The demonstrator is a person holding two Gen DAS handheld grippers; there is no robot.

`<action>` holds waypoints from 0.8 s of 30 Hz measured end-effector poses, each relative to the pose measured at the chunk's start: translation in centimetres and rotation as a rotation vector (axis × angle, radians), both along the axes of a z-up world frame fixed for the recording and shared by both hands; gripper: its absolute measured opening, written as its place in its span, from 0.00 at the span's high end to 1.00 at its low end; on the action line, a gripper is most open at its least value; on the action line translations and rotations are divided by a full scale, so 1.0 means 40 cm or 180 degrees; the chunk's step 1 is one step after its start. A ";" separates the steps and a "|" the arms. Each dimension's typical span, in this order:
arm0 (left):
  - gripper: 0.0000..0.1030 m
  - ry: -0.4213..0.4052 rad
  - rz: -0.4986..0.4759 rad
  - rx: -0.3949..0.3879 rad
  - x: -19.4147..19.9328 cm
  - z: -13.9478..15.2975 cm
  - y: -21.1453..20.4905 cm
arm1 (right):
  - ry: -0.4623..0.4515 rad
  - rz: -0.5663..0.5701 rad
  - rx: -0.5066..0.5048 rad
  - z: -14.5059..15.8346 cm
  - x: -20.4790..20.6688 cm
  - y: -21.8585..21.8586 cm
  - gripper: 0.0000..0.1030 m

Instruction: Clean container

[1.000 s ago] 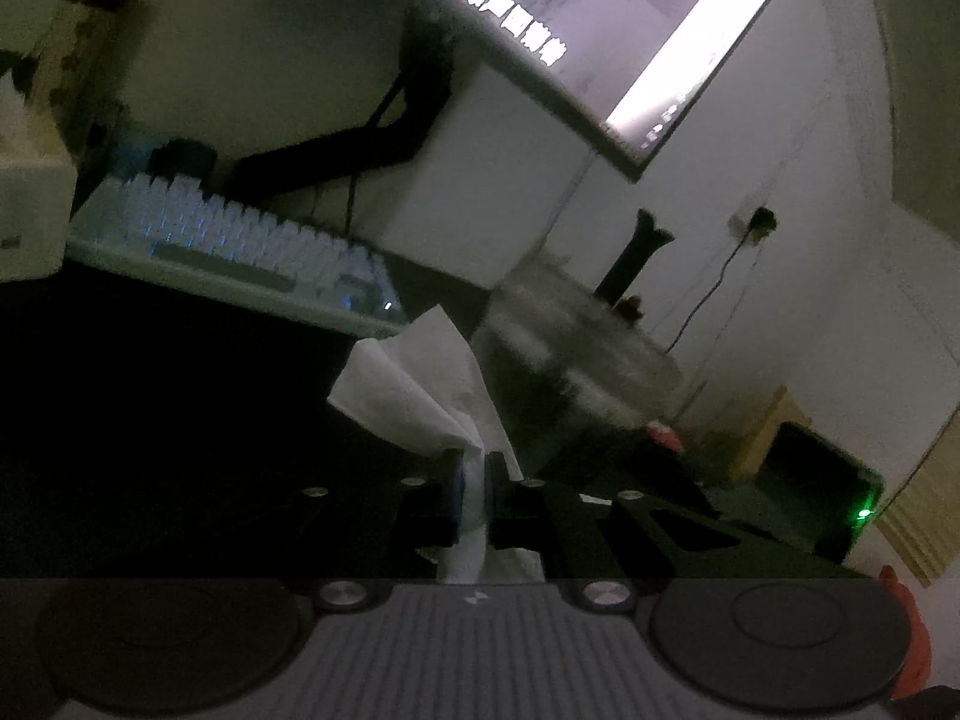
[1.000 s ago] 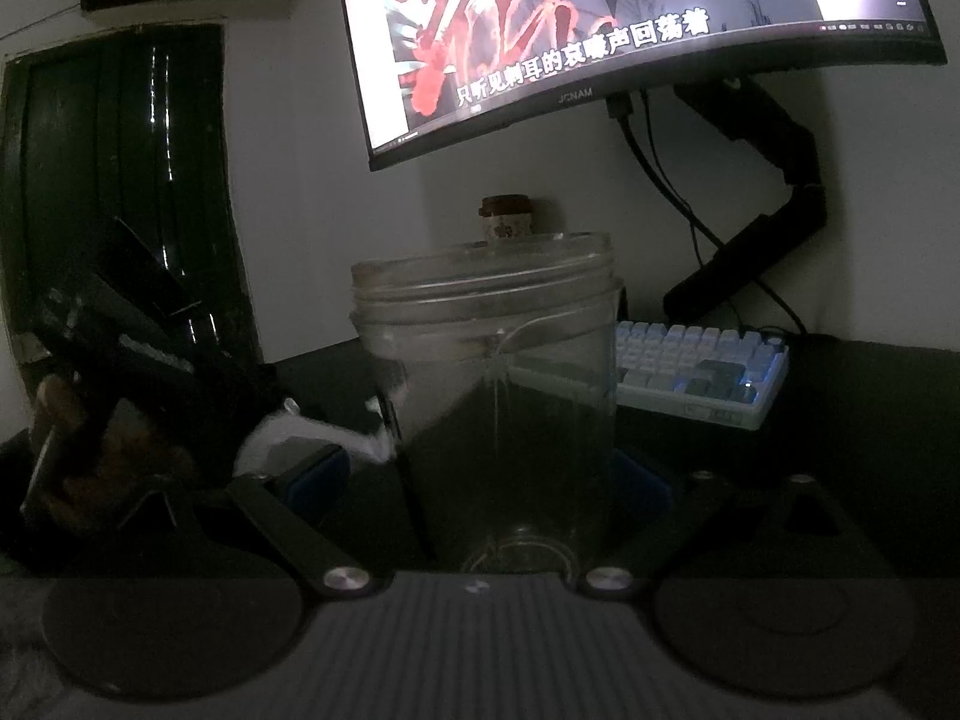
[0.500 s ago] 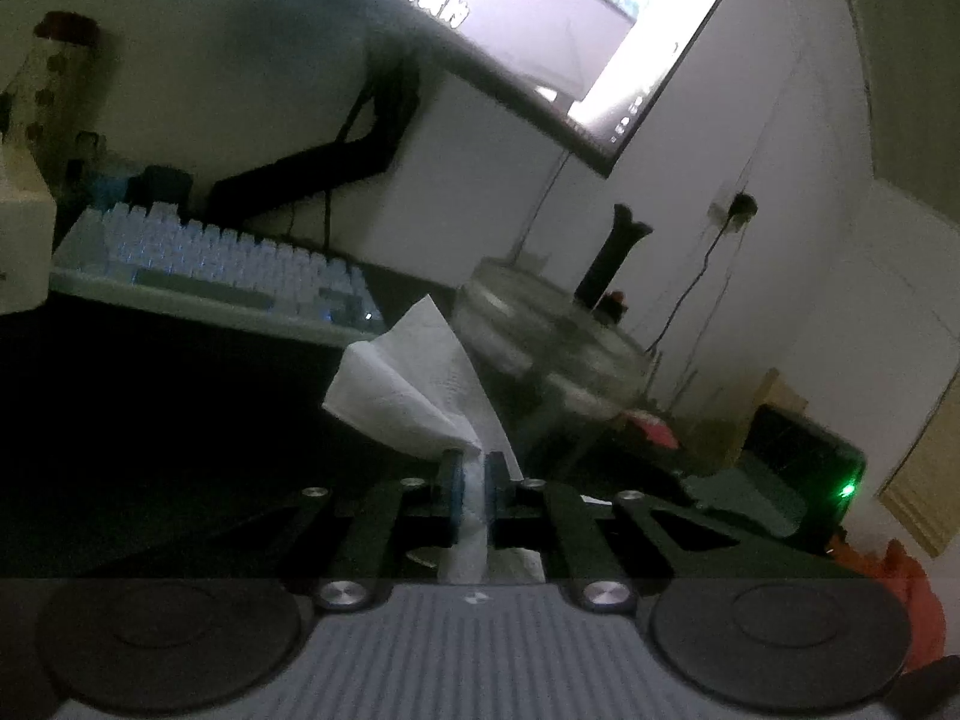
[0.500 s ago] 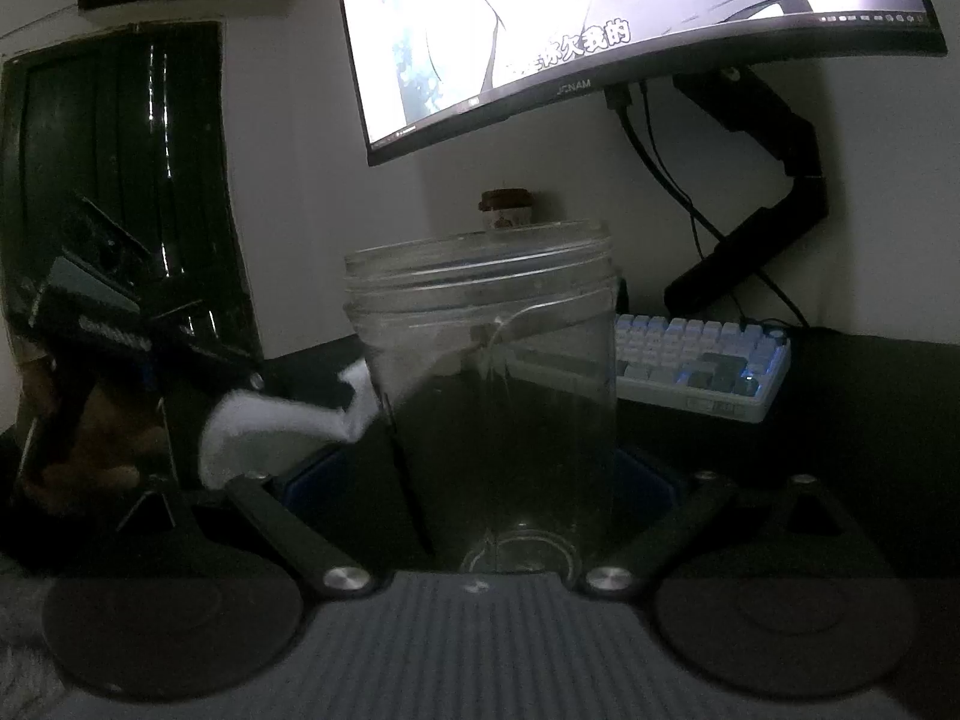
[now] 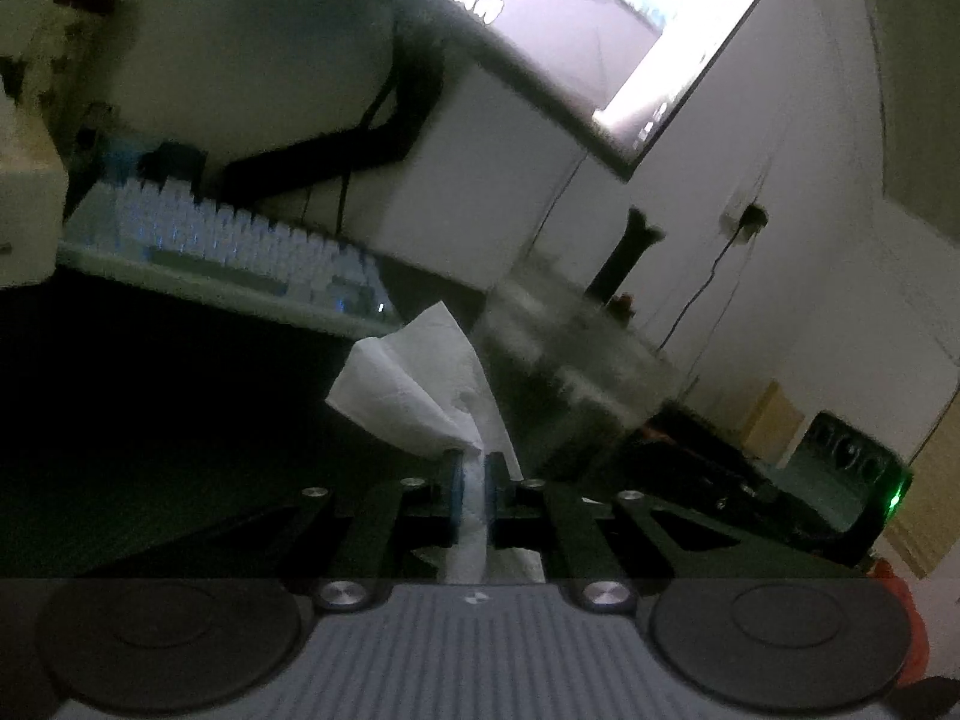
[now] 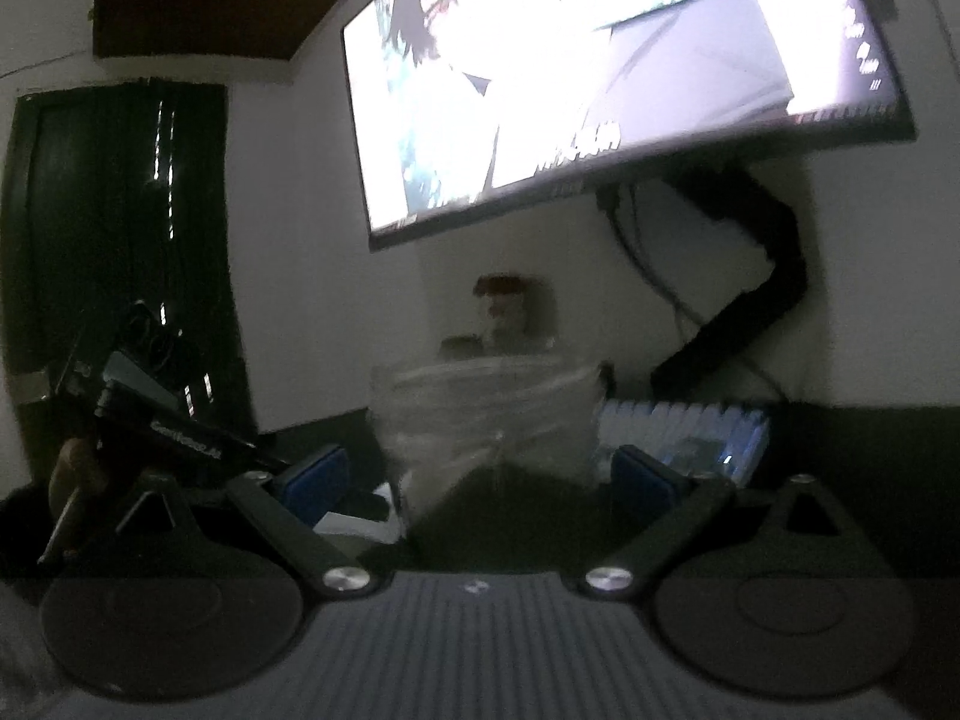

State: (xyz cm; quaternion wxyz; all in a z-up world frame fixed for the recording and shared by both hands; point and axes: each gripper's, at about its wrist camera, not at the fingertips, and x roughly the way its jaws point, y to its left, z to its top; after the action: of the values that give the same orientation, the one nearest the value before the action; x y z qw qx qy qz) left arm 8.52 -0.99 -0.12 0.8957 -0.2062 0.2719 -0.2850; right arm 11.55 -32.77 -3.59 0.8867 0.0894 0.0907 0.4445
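A clear plastic container (image 6: 489, 420) stands open-topped between the fingers of my right gripper (image 6: 480, 468), whose blue pads sit at its two sides and hold it. The image is blurred by motion. In the left wrist view the same container (image 5: 576, 360) is just right of a white paper tissue (image 5: 420, 384). My left gripper (image 5: 474, 474) is shut on the tissue, which fans out above the fingertips and touches or nearly touches the container's side. The left gripper's body (image 6: 156, 432) shows at the left of the right wrist view.
A white backlit keyboard (image 5: 228, 252) lies on the dark desk behind. A wide monitor (image 6: 600, 78) hangs on a black arm (image 6: 750, 312) above. A tissue box (image 5: 24, 210) stands at far left. A dark device with a green light (image 5: 852, 480) sits at right.
The container now sits lower and tilted in the right wrist view. The left gripper with the tissue has dropped lower beside it. Both views are blurred by motion.
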 end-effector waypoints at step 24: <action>0.94 -0.0636 0.0040 0.0196 -0.111 0.114 -0.061 | 0.0426 -0.0178 0.0318 -0.022 0.086 -0.119 0.01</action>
State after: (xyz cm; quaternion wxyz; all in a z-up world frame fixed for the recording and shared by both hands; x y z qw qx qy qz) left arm 4.08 -3.41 4.42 0.9261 -0.1508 0.1886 -0.2900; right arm 14.97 -37.53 -4.48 0.8852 0.1655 0.1249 0.4165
